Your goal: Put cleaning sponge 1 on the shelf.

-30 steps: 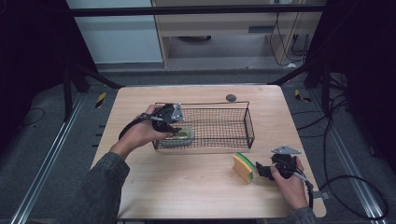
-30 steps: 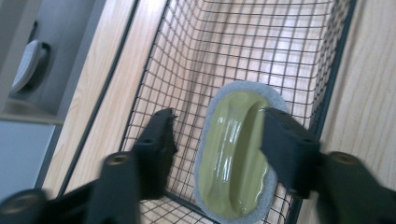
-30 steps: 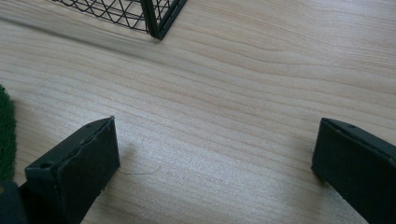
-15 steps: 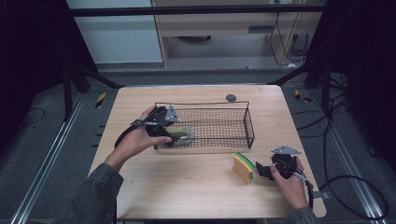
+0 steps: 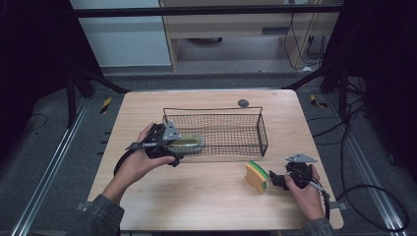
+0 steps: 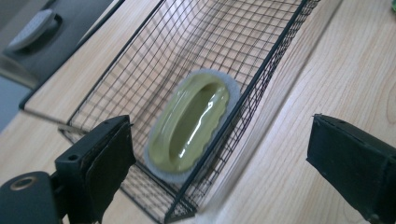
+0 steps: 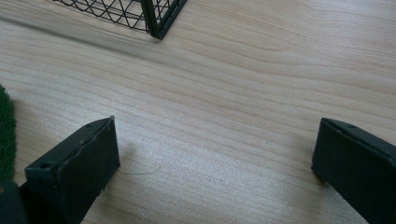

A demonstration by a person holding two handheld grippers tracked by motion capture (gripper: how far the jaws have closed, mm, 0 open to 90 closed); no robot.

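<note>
Dark floor and cabinet fronts lay behind a pale wooden surface carrying a black wire basket. An olive-green oval scrubber with a grey pad underneath lay flat on the basket floor at its 9 o'clock end, hard against the near wire wall.

The left claw stood at that same end, at the basket's 9 o'clock edge. Its jaws had just been opening and stood wide apart, nothing pressed between them. In the left claw view the scrubber sat ahead of the jaws, toward 11 o'clock, apart from both.

The right claw rested low on the surface at roughly 4 o'clock from the basket, jaws spread and empty. A yellow-and-green sponge stood on edge just beside it, at its 9 o'clock, not gripped.

Handling judgement: scrubber probably light, with a rigid glossy top that could slip under hard pads and a soft, yielding pad beneath. Best purchase appeared to be across the narrow width, on the two long sides. The basket wall crowded one side, so a steep approach from above seemed advisable.
</note>
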